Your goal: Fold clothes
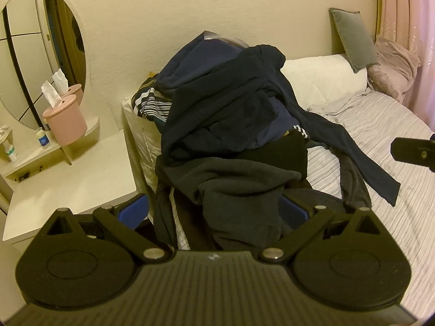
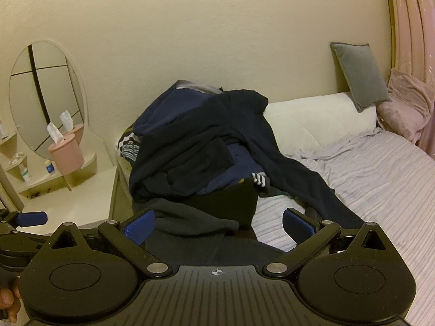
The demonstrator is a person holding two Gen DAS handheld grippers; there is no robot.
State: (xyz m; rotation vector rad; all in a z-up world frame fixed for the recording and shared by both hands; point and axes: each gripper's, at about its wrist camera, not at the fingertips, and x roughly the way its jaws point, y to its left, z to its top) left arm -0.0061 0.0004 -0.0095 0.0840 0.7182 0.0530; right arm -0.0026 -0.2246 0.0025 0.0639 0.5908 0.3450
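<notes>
A heap of dark clothes is sitting piled on the bed, up against the cream wall at the side nearest the dressing bench. Navy and black garments are lying tangled over one another, with a striped piece poking out at the pile's left edge and one long navy sleeve trailing out to the right across the striped lilac sheet. A dark grey knit garment is spilling from the front of the heap toward the bed's near edge.

The left gripper is hovering low over that grey garment, its blue-padded fingers standing wide apart with the cloth lying between them; I cannot tell whether the pads are touching it, and nothing is pinched. The right gripper is hanging just beside it, to its right, with fingers likewise spread wide, straddling the grey garment's front fold and a strip of bare sheet, gripping nothing.

Behind the pile a white pillow is lying along the wall, with a grey cushion propped above it and a pink blanket bunched in the corner. On the bench, a pink tissue box is standing in front of an oval mirror, small bottles beside it.
</notes>
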